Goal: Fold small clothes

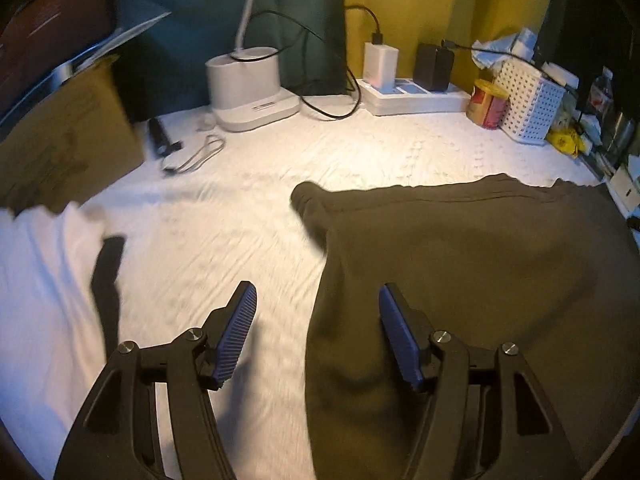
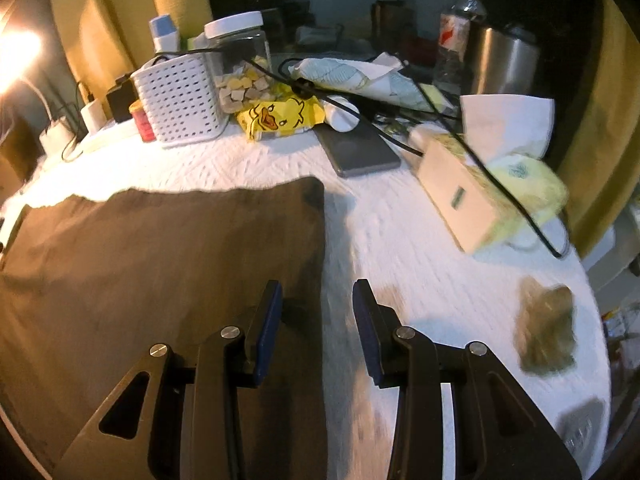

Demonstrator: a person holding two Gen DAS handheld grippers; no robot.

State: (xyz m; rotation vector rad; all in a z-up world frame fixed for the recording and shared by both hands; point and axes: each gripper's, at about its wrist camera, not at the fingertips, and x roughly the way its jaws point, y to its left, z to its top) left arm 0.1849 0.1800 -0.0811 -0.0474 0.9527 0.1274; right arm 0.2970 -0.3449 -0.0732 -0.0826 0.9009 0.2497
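Left wrist view shows the left gripper [image 1: 318,336] with its jaws released and nothing clamped between them; the left edge of the dark olive garment [image 1: 460,264] runs up through the gap, one jaw over the cloth and the other over the white counter cover [image 1: 200,248]. From the right wrist view, the right gripper [image 2: 318,330] likewise has its jaws parted and grasps nothing, straddling the garment's [image 2: 160,260] right edge. The garment lies spread flat in the middle of the counter, between the two grippers.

The step in hand looks like taking hold of the side edges for a fold. To do it well, each gripper should come low enough to pinch only the cloth, not the cover beneath, gripping both sides at matching points so that the fold line runs straight. Both pictures are blurred, so settling first would help.

A small crumpled olive piece [image 2: 546,328] lies apart to the right.

Behind, a white perforated basket [image 2: 180,100] holds a bottle with a pale blue top [image 2: 164,32]. A clear jar with a white lid [image 2: 240,68] is roughly half full of pale and yellow chunks. A tissue box [image 2: 460,196] has one tissue [image 2: 506,124] standing out of it.
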